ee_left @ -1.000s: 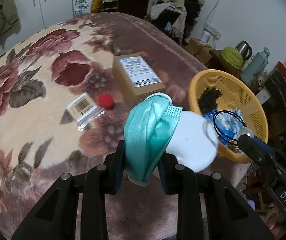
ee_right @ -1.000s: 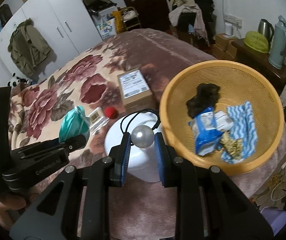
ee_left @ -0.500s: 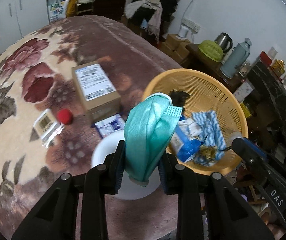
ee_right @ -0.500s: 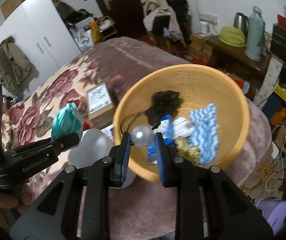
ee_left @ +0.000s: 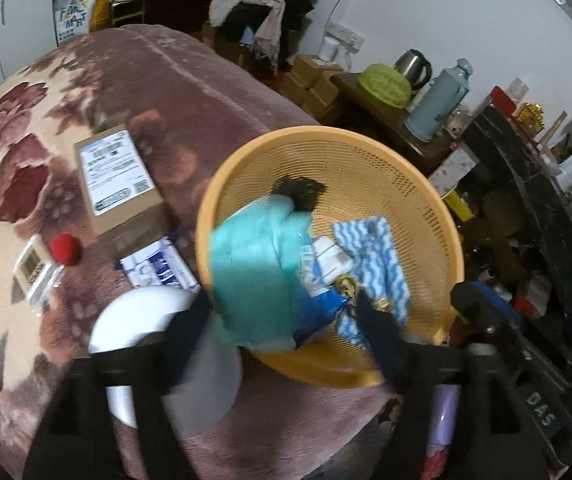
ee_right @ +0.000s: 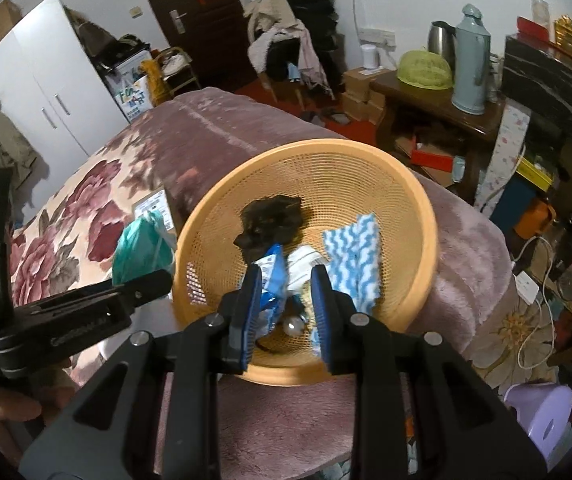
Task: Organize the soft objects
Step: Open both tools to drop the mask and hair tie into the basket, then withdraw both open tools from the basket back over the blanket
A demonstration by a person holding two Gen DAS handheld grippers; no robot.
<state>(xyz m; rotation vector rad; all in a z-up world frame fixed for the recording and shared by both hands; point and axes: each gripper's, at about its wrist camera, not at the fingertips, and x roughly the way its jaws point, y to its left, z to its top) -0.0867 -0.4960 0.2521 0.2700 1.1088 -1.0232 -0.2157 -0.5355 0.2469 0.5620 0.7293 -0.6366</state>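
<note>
My left jaws (ee_left: pixel 286 316) are opening, the teal cloth (ee_left: pixel 254 264) loose between them over the orange basket's (ee_left: pixel 442 224) left rim; my right jaws (ee_right: pixel 286 280) stand parted, empty, above the basket.

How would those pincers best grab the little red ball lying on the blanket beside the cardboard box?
Probably from straight above, closing across the middle of the red ball. It is round, so any width serves, but the cardboard box and a clear packet flank it, so set the grip on its two free sides.
</note>
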